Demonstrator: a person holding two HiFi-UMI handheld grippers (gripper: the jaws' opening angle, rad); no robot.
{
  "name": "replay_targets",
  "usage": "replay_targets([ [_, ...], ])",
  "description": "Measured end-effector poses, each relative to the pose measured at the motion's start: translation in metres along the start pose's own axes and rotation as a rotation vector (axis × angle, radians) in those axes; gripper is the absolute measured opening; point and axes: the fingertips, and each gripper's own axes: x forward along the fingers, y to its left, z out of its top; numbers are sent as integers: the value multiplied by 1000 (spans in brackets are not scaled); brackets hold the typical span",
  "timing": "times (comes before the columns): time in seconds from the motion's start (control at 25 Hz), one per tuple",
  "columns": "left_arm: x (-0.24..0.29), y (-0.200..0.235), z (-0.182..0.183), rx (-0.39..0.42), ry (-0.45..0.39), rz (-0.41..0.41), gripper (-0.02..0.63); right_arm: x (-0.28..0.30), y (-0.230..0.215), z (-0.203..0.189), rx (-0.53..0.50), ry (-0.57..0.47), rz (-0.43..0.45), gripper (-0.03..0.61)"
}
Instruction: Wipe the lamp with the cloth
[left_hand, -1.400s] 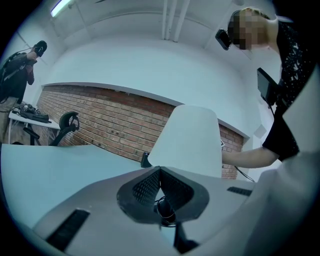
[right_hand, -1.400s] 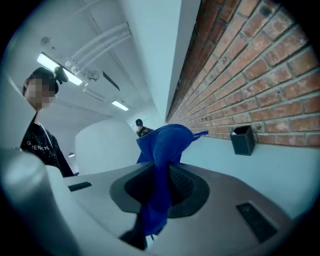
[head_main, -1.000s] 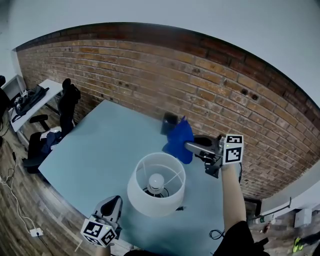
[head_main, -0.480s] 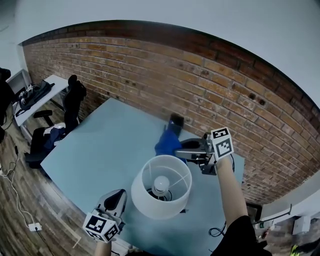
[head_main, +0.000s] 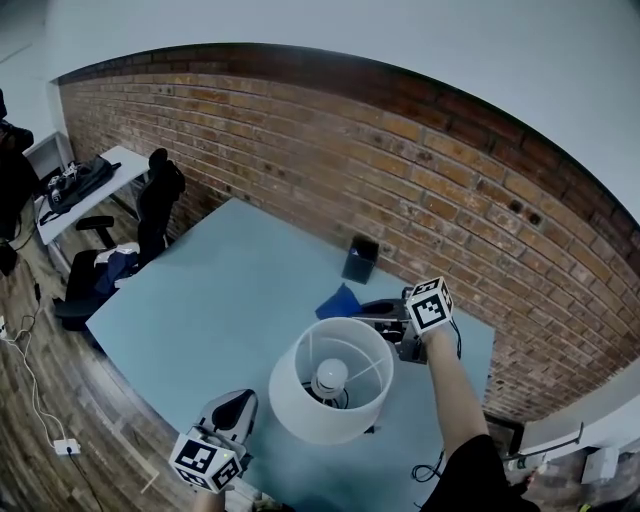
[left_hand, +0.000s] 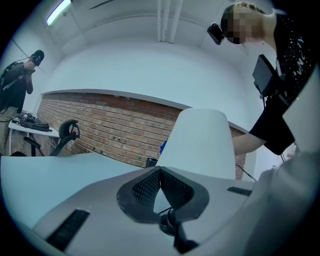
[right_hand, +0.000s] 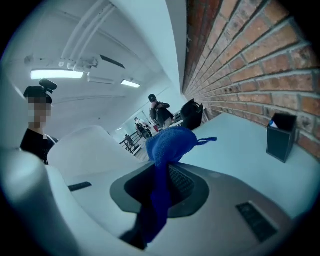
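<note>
Head view shows a big light blue table (head_main: 230, 290) that stands by a brick wall (head_main: 300, 150). The white lamp (head_main: 330, 395) stands on the near side of the table, and you can look down into its shade and see the bulb (head_main: 330, 377).

The right gripper (head_main: 364, 311) is just past the far rim of the shade. Its fingers are shut tight on the blue cloth (head_main: 339, 302). In the right gripper view the cloth (right_hand: 167, 142) runs down between the two fingers and sticks up in a bunch at the tips of the right gripper (right_hand: 162, 172). The lamp shade (right_hand: 85, 147) is just beside it on the left. I cannot tell if the cloth touches the shade.

The left gripper (head_main: 235, 404) is low down near the table edge, on the near side of the lamp and apart from it. In the left gripper view the tips of the left gripper (left_hand: 159, 171) are pressed together with nothing between them. The lamp (left_hand: 202, 145) stands right in front.

A small dark box (head_main: 360, 260) sits on the table close to the wall.
</note>
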Motion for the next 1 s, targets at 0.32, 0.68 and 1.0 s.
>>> replay_targets([
  [0.32,-8,14,15,-1,-42,32,9,-6,125,124,-364,-98,358,60],
  [0.68,-26,14,16,-57,-78,42,9,77,120,70,-391,423,553,60],
  [1.0,-42,23,9,-73,-71,87,9,119,83,17,-232,607,596,60],
])
